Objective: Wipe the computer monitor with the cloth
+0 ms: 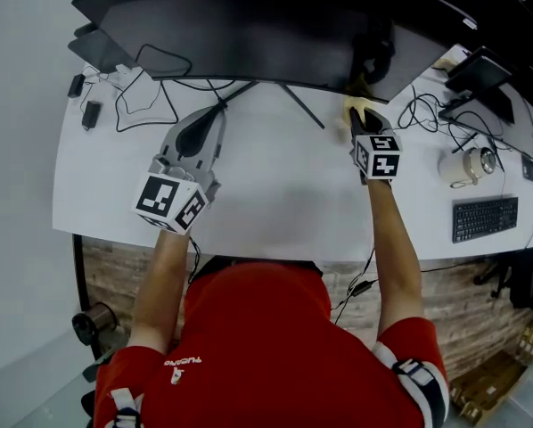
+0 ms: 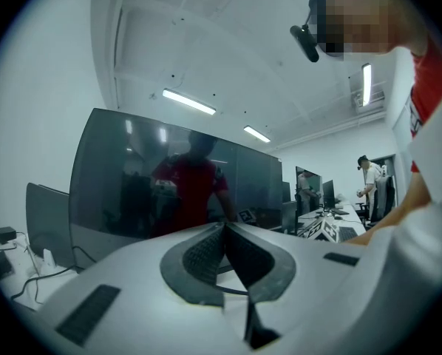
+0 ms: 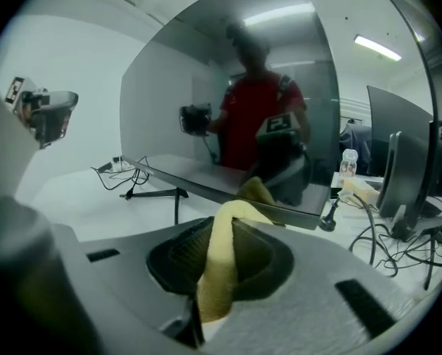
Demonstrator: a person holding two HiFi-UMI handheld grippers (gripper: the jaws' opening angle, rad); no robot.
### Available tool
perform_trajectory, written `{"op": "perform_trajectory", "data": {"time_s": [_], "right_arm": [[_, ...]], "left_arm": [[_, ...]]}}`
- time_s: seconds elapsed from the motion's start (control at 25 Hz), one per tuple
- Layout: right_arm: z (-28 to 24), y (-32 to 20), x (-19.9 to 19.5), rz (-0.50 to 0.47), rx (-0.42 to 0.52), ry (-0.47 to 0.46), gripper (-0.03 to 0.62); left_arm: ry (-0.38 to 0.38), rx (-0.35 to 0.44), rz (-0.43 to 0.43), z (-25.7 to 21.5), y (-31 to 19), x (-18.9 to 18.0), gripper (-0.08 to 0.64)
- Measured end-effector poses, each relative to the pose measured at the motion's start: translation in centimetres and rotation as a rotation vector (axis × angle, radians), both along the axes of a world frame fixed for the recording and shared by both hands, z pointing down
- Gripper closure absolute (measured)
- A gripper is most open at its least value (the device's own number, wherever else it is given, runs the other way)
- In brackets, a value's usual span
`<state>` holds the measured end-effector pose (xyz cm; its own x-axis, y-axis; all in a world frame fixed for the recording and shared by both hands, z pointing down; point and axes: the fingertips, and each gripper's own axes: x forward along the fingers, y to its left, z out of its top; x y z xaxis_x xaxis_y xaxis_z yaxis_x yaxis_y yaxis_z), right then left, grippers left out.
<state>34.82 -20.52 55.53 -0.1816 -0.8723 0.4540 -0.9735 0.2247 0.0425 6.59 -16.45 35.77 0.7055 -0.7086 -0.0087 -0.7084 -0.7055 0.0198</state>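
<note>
At centre right of the head view, the right claw [image 1: 363,121] is clamped on a yellow cloth [image 1: 359,105] whose tip touches the curved monitor [image 1: 249,34] at its lower edge. At centre left, the left claw [image 1: 215,119], jaws together and empty, is over the white worktop [image 1: 275,185].

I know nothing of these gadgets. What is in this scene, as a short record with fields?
Setting: white desk with a wide dark monitor
Left gripper: jaws together, empty, aimed at the monitor
Right gripper: jaws shut on a yellow cloth
Cloth position: by the monitor's lower edge; contact unclear
Also on desk: keyboard, cables
</note>
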Motion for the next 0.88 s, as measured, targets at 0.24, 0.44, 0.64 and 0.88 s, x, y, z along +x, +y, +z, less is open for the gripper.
{"op": "perform_trajectory", "data": {"time_s": [0.24, 0.44, 0.64, 0.88], "right_arm": [[-0.2, -1.3, -4.0, -0.038, 0.003, -0.003, 0.532], [-0.2, -2.3, -7.2, -0.065, 0.003, -0.001, 0.532], [-0.3, -3.2, -10.1, -0.090, 0.004, -0.002, 0.532], [-0.1, -4.4, -13.8, -0.121, 0.000, 0.002, 0.532]], "left_arm": [[0.001, -0.005, -0.016, -0.1, -0.7, -2.4, 0.551], [0.002, -0.017, -0.030, 0.0, -1.3, -4.5, 0.551], [0.010, -0.024, -0.045, 0.0, -1.9, -6.4, 0.551], [0.027, -0.027, -0.061, 0.5, -2.9, -9.2, 0.551]]}}
